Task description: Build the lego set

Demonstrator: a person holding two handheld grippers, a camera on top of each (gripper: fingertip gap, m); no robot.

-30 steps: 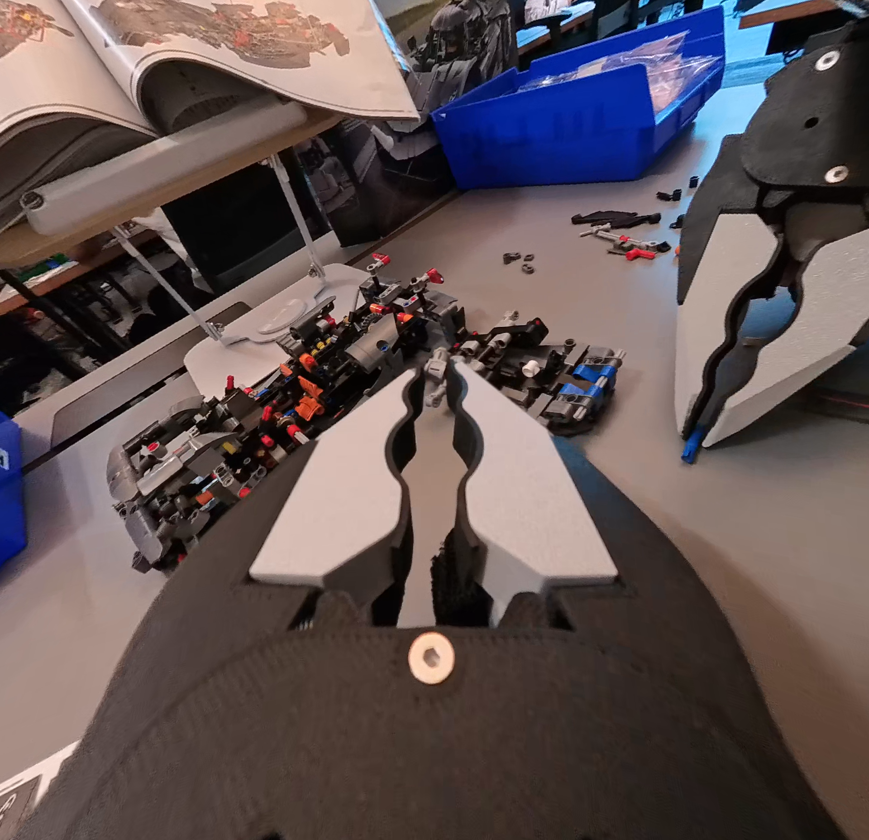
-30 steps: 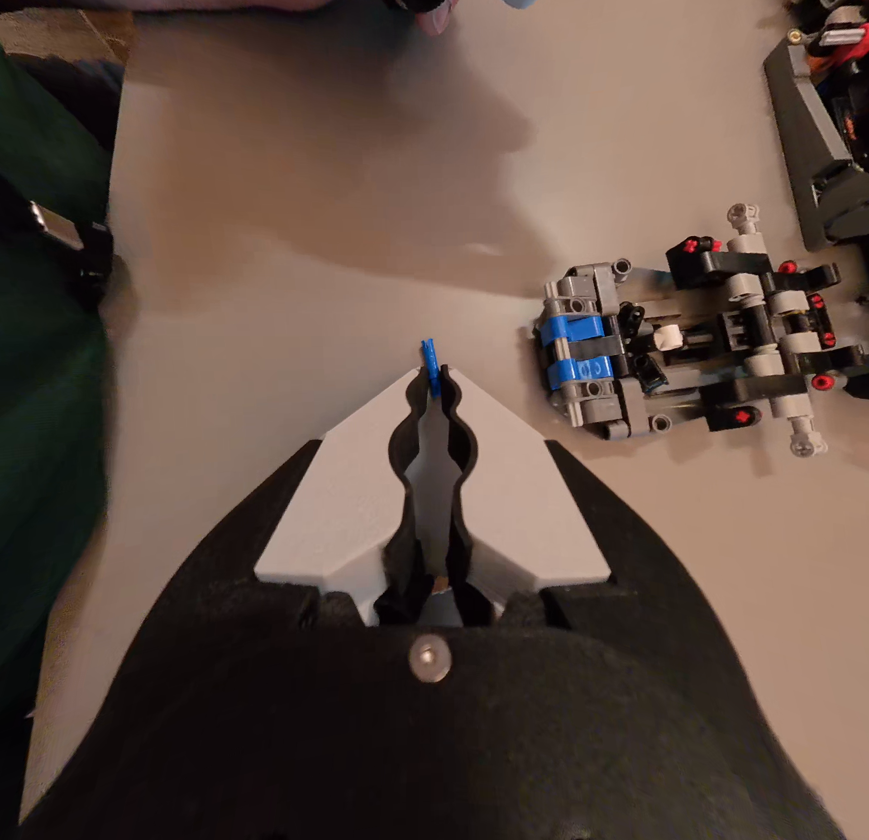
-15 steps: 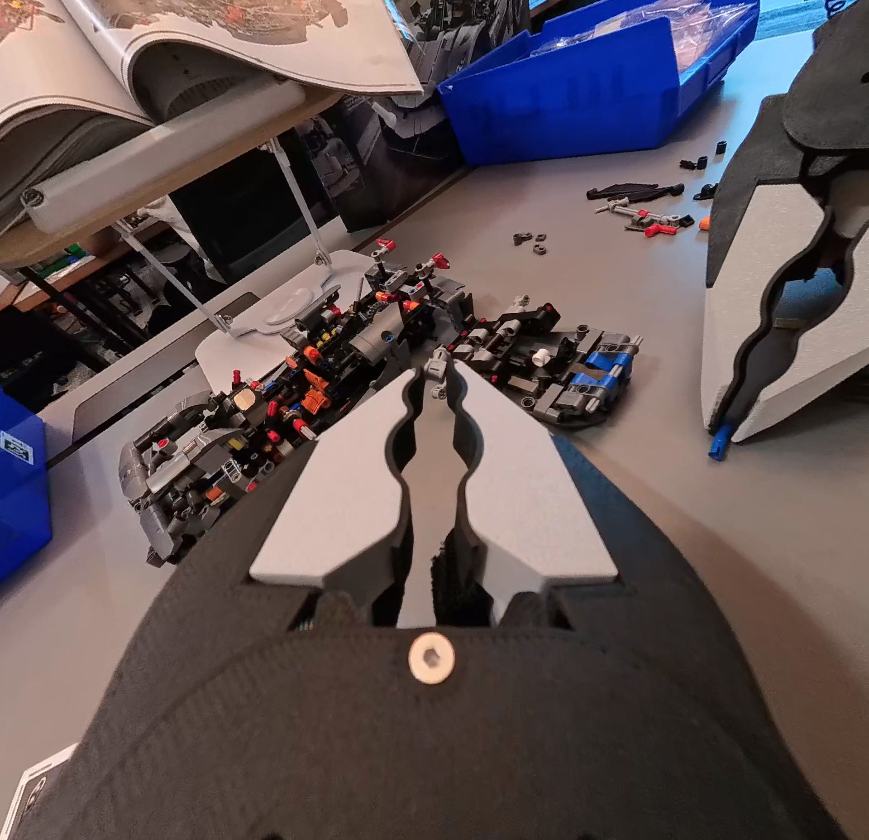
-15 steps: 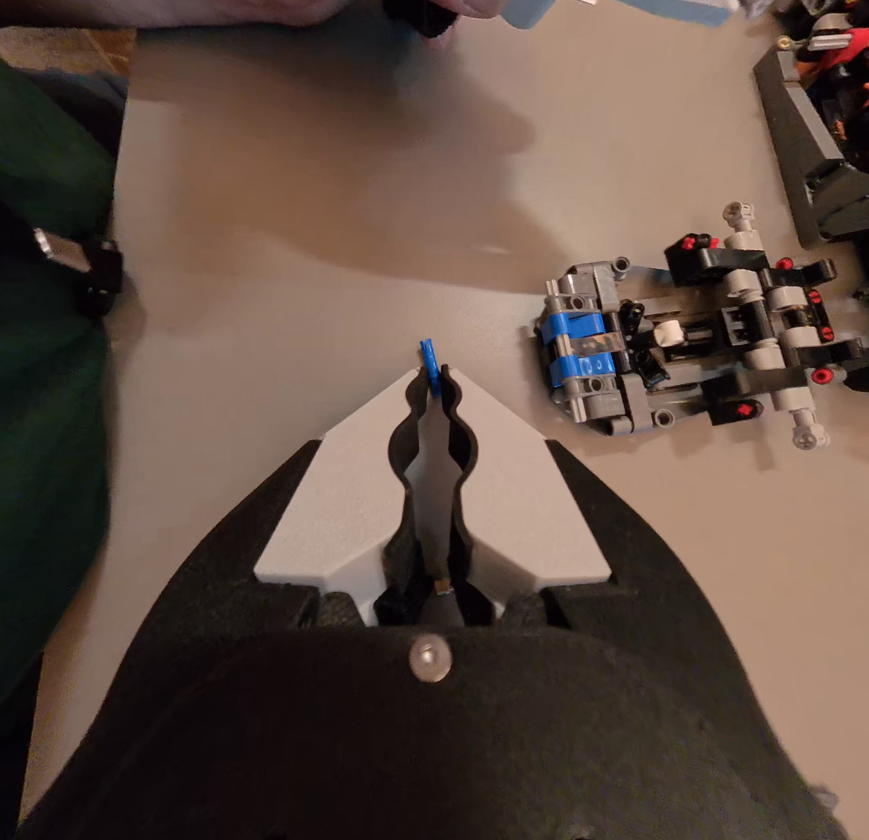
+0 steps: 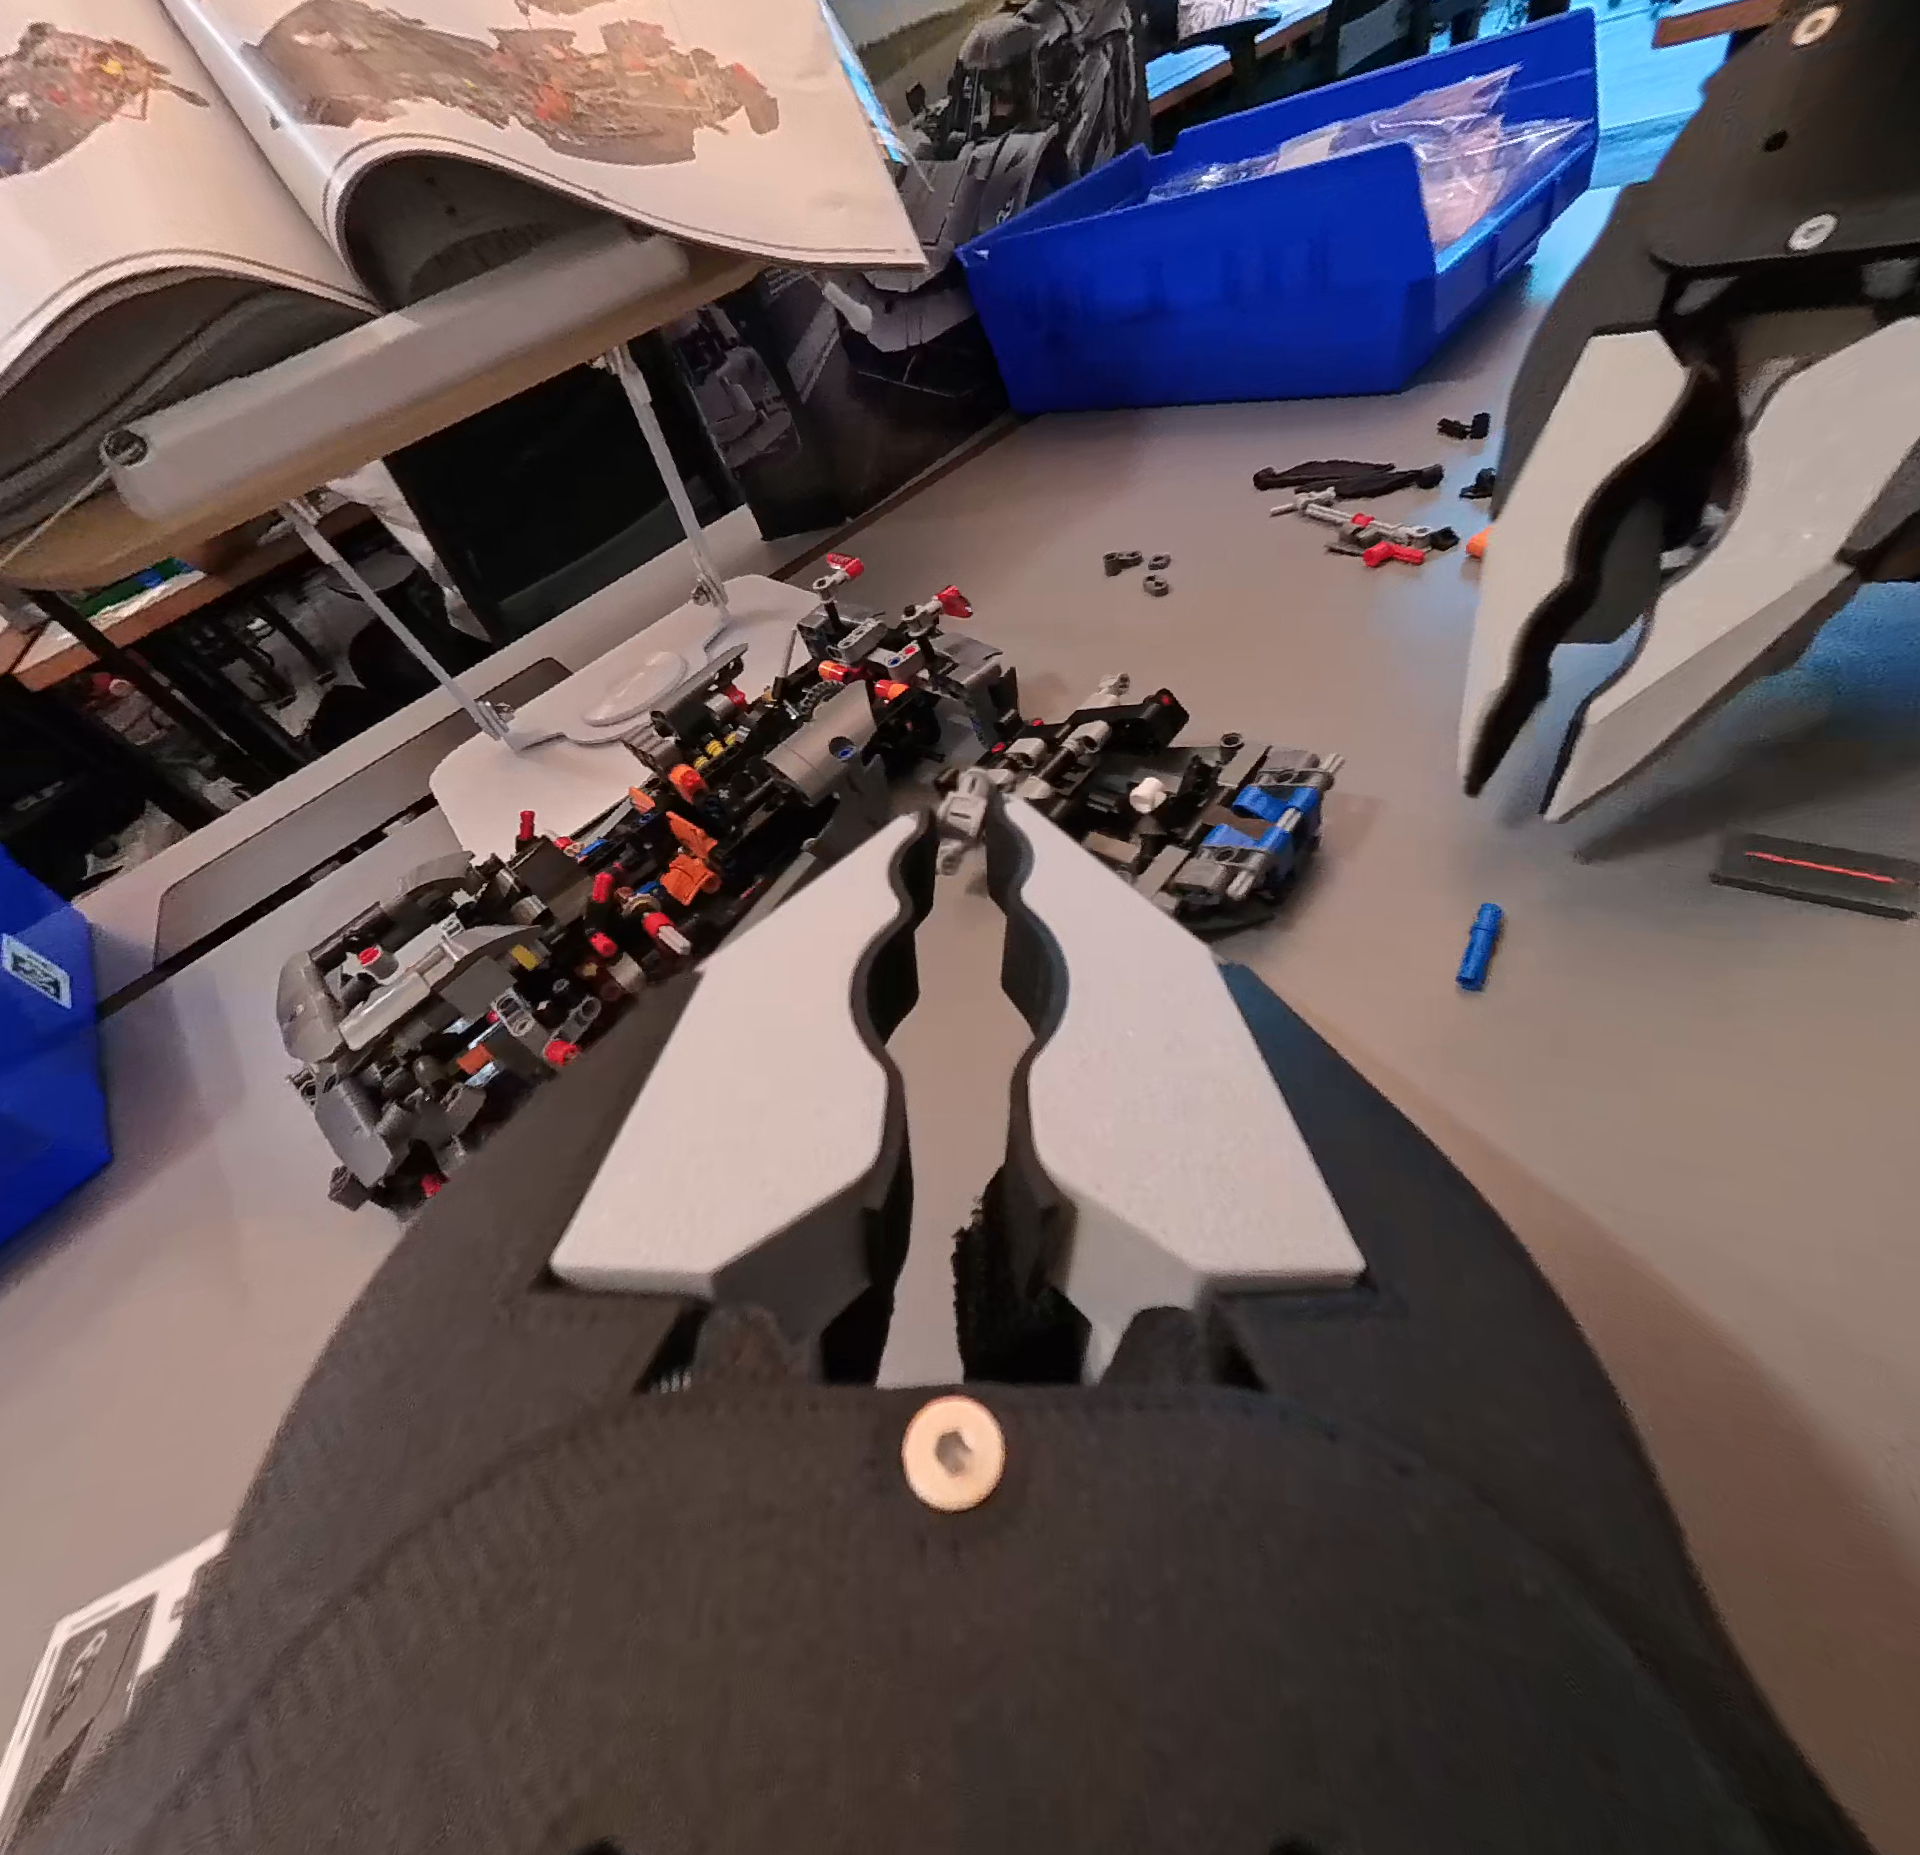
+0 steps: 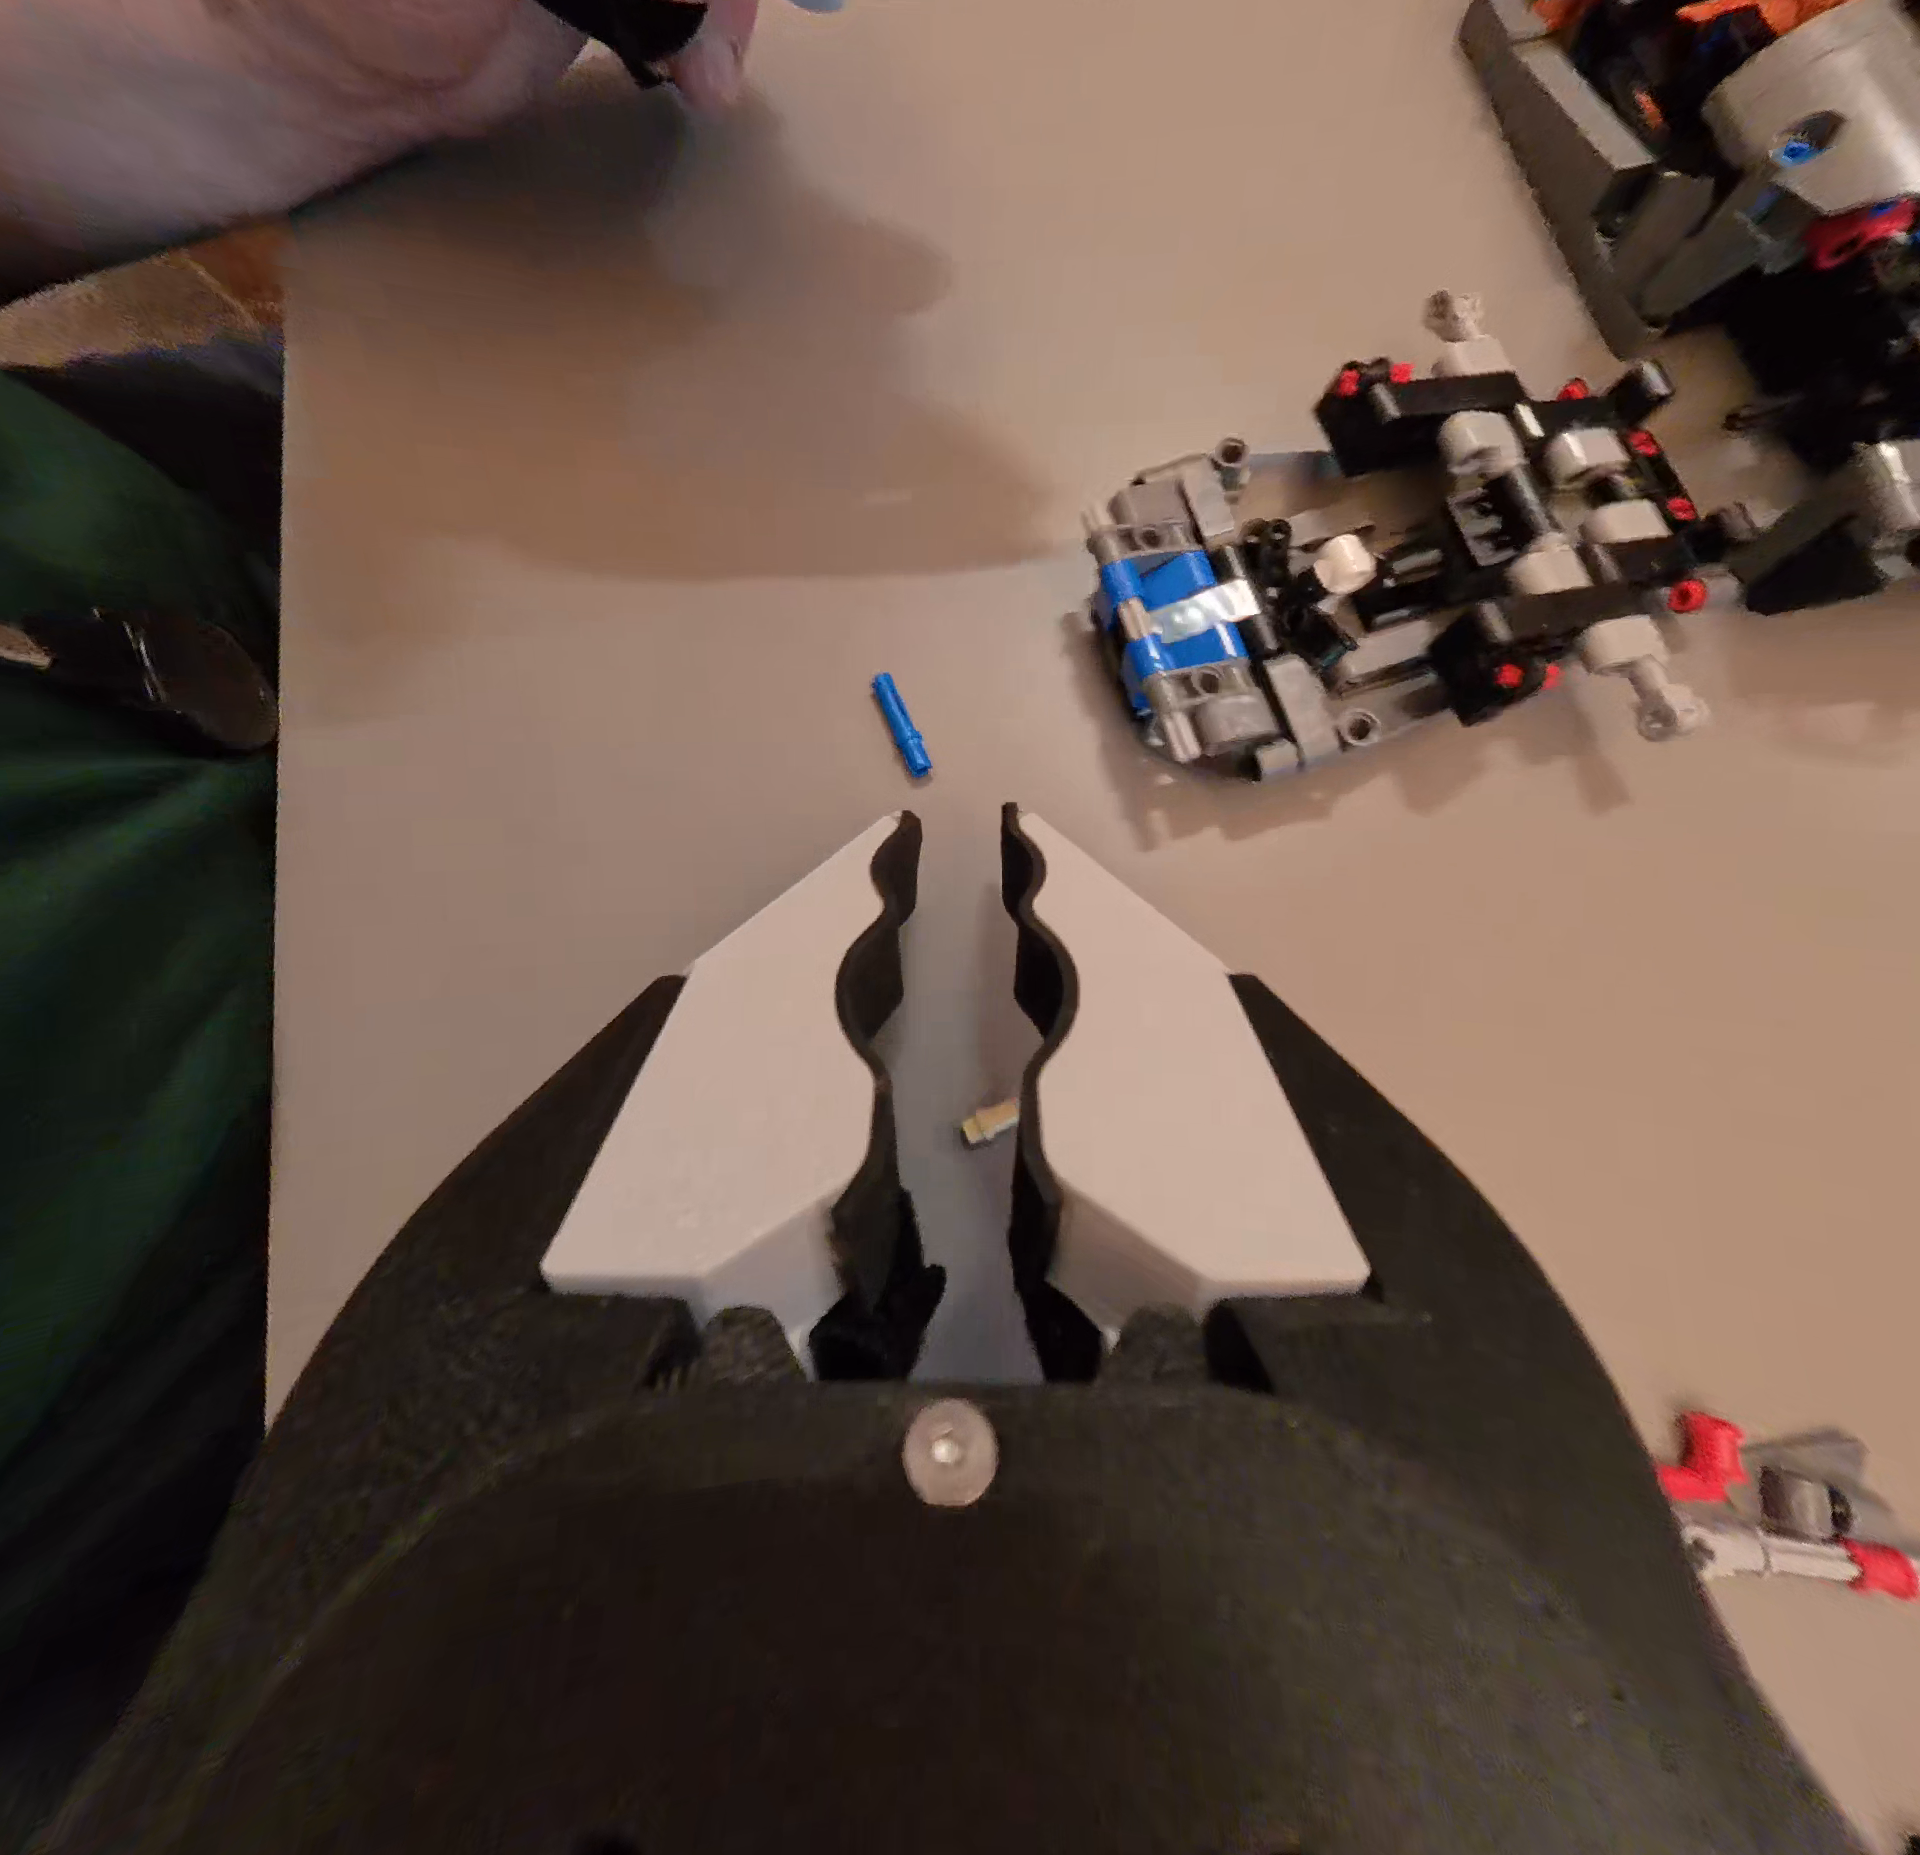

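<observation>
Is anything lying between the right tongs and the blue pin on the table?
Nothing visible. The blue pin lies alone on bare table just ahead and slightly left of the open right tongs. The small chassis section sits off to the right, clear of that path.

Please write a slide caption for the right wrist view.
Open right tool above table, blue pin lying free beside small Lego subassembly.
</observation>
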